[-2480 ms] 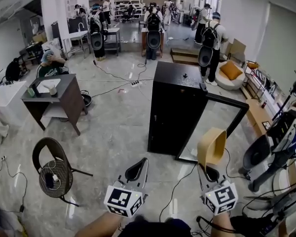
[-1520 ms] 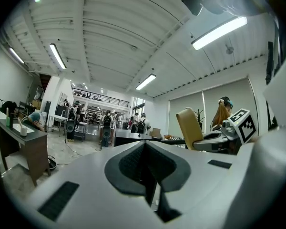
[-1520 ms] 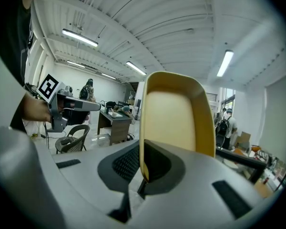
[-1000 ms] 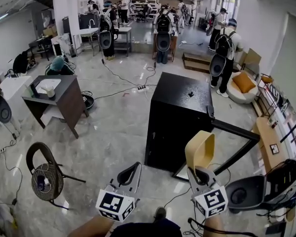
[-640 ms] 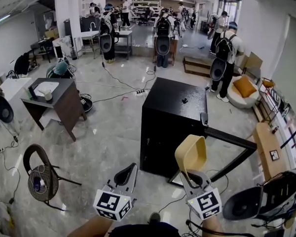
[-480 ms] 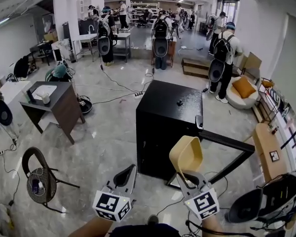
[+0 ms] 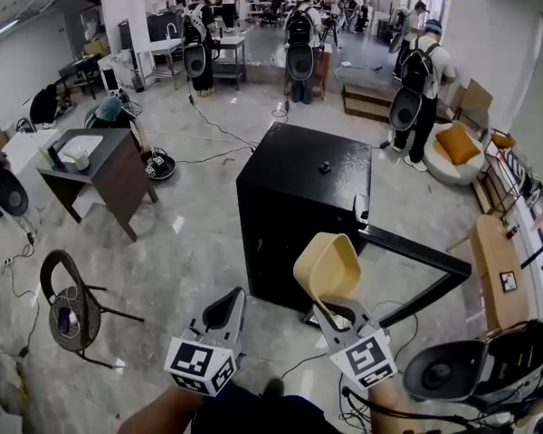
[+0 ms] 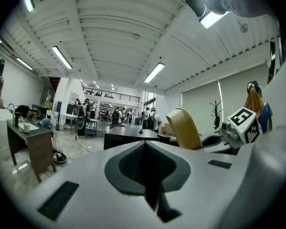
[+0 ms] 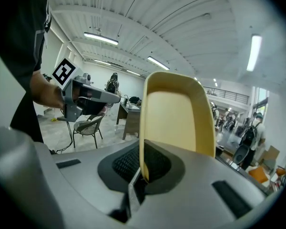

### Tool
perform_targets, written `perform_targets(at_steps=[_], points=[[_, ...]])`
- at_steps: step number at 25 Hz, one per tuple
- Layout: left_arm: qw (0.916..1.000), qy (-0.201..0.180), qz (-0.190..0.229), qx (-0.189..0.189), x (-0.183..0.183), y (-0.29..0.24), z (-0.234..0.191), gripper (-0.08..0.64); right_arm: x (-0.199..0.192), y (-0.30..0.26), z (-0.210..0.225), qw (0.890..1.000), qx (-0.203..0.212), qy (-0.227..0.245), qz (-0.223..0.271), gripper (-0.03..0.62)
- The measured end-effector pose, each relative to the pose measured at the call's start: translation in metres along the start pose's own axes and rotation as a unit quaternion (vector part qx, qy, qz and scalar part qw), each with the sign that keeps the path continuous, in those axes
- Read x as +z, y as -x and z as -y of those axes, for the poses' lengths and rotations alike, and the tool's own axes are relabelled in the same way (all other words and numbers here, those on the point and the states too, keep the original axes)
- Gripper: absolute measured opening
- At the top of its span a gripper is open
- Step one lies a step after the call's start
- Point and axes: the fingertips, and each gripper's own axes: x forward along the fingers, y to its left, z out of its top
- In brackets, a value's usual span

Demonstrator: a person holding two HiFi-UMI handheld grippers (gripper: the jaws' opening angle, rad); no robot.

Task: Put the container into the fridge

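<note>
A wide hall with a pale, glossy tiled floor (image 7: 199, 242), seen from above by a person holding a gripper in each hand. Other people, several wearing backpacks, stand at the far end.

Just ahead stands a squat black fridge (image 7: 290, 206). Its door (image 7: 414, 253) is swung wide open to the right, so the opening looks ready to take a load. A small dark object (image 7: 325, 166) sits on the fridge's top.

To the left, well apart from the fridge, are a dark wooden table (image 7: 109, 170) and a round-backed chair (image 7: 72, 306).

The task's thing, a tan plastic container (image 7: 324, 265), is held up in the air in front of the fridge's near corner, not yet inside. The right gripper (image 7: 333, 304) has its jaws pinching one wall of the container at the rim, mouth turned sideways, probably so that it can be slid in edge first. The left gripper (image 7: 224, 307) hovers beside it, jaws pressed together on nothing.

A dark cable (image 7: 319, 358) trails over the floor by the fridge's base, a likely snag underfoot. The near corner of the fridge stands between the container and the opening.
</note>
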Motion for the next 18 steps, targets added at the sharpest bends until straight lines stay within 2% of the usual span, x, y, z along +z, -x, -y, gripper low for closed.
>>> perform_targets(at_steps=[4,6,10,18], points=[[1.0,0.004,-0.002,0.008,-0.002,-0.006,-0.006,0.008,-0.01,-0.015,0.001,1.0,0.008,0.013,-0.014,0.017],[0.9999,0.004,-0.005,0.009,-0.005,-0.008,-0.01,0.008,-0.016,-0.026,-0.004,0.999,0.025,0.025,-0.026,0.017],[0.9999,0.005,-0.008,0.008,-0.011,-0.014,-0.022,0.008,-0.032,-0.053,-0.01,0.996,0.051,0.055,-0.056,0.017],[0.9999,0.003,-0.011,0.008,-0.014,-0.026,-0.055,0.008,-0.076,-0.106,-0.015,0.987,0.077,0.075,-0.119,0.017]])
